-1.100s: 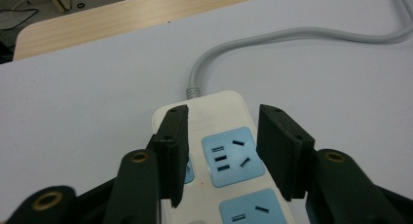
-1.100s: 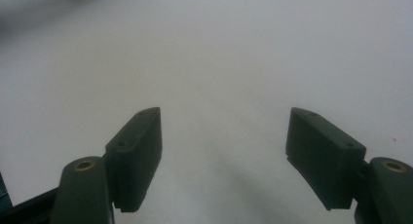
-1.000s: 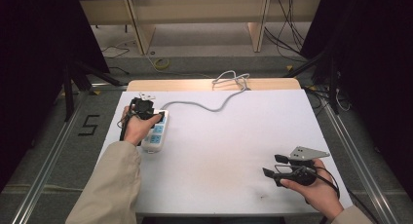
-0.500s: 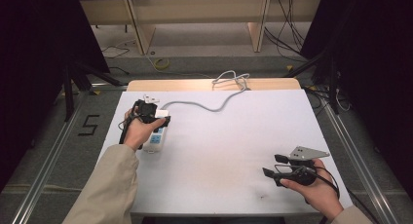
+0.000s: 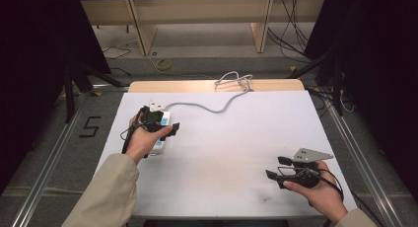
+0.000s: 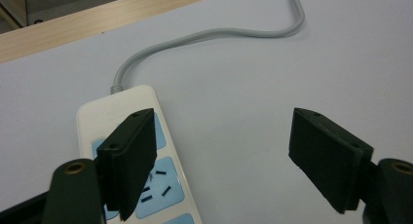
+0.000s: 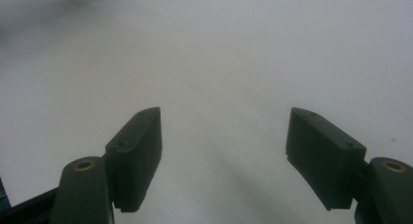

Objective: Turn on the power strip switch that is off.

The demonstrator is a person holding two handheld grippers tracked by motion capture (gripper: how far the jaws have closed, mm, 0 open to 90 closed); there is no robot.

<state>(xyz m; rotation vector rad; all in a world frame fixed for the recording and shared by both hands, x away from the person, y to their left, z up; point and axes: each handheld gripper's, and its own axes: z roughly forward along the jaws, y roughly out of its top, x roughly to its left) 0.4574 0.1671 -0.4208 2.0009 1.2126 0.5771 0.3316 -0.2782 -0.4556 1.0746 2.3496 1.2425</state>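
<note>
Counting from the person's side of the table outward, there are two grippers, one white power strip and one grey cord. Nearest, at the lower right of the high view, the right gripper (image 5: 277,169) sits in the person's hand over the white table (image 5: 236,153), its jaws spread wide with nothing between them; its own view shows bare tabletop beyond both black pads. Farther up on the left, the left gripper (image 5: 170,128) is held above the near end of the power strip (image 5: 161,138), and its jaws have just been opening, now standing released with no grip on anything. In the left gripper view the power strip (image 6: 141,160) lies on the table under and just behind the left-hand jaw (that pad covers part of its pale-blue socket panels), while the other jaw stands well clear over bare table, so the strip is off to one side of the gap rather than centred in it. From the strip's far end the grey cord (image 6: 214,34) curves away across the table to a loose coil (image 5: 235,80) at the wooden far edge.
</note>
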